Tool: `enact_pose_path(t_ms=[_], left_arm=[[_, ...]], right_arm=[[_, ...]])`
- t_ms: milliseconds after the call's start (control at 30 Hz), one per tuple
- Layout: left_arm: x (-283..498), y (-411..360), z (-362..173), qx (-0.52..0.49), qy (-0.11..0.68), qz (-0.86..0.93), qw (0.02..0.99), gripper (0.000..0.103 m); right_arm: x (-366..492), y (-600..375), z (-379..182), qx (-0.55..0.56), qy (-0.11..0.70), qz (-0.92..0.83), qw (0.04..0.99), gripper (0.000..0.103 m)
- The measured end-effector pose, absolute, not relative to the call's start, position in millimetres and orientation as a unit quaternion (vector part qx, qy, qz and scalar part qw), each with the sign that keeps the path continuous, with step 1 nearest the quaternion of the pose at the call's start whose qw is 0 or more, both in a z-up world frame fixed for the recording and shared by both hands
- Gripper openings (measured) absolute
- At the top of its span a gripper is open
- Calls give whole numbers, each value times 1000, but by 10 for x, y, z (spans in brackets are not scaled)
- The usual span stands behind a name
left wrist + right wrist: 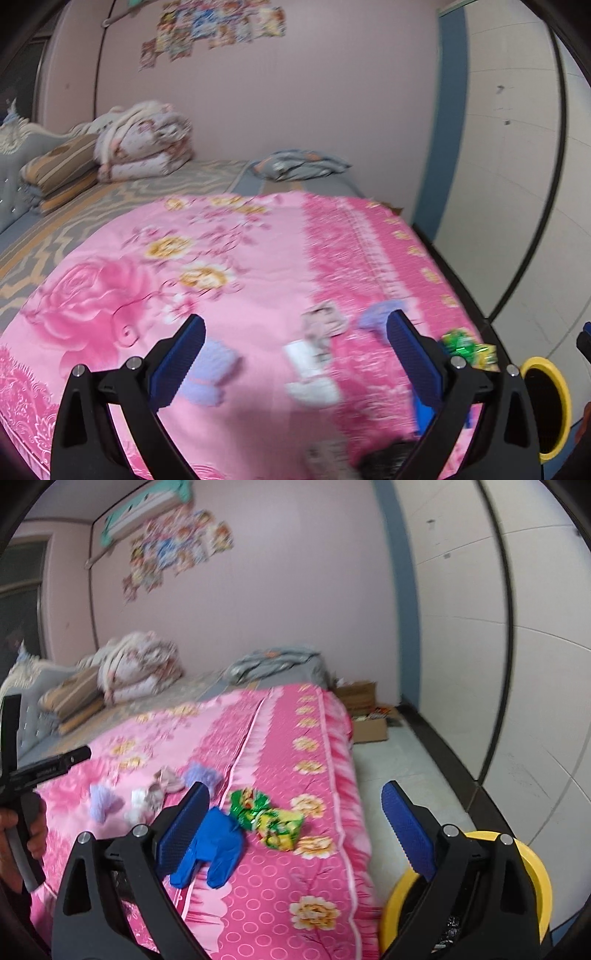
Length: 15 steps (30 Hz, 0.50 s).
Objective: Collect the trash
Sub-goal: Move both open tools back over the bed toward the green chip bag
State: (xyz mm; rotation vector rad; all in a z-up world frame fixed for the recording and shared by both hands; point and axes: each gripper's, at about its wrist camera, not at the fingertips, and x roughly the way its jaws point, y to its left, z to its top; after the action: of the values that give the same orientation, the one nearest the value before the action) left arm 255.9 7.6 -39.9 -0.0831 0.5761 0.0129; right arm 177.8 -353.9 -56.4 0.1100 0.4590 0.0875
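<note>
1. Left wrist view looks over a bed with a pink floral sheet (pixel 258 258); the left gripper (pixel 295 332) hangs above it with jaws spread wide and nothing between them.
2. Blurred scraps lie on the sheet ahead of that gripper: a lilac scrap (pixel 210 373) near the left finger, white crumpled paper (pixel 314 365) in the middle, and another lilac scrap (pixel 380 314) by the right finger.
3. Green and yellow wrappers (pixel 469 347) sit at the sheet's right edge, partly behind the right finger.
4. A yellow-rimmed bin (pixel 561 406) stands on the floor just beside the bed, at the far right.
5. From the right wrist view, the right gripper (pixel 295 801) is released too, jaws wide apart and empty, hanging over the bed's edge.
6. A blue glove (pixel 218 849) lies on the sheet just by its left finger; whether they touch, I cannot tell.
7. The wrappers lie just beyond the glove, between the fingers in the picture.
8. The bin shows below the right finger, low on the floor next to the bed, with something dark and shiny inside.
9. At the far left a hand (pixel 22 834) holds the other gripper's handle.
10. Folded quilts (pixel 136 668) are stacked at the far end of the bed, and a cardboard box (pixel 365 712) sits on the floor by the wall.
</note>
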Motion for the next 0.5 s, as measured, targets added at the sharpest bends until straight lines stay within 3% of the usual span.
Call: enact_pose_path(t_ms=[500], left_arm=[[2998, 813, -1117, -85, 362, 62, 926, 95]], right_arm=[[2720, -3221, -1218, 8, 318, 101, 943, 91]])
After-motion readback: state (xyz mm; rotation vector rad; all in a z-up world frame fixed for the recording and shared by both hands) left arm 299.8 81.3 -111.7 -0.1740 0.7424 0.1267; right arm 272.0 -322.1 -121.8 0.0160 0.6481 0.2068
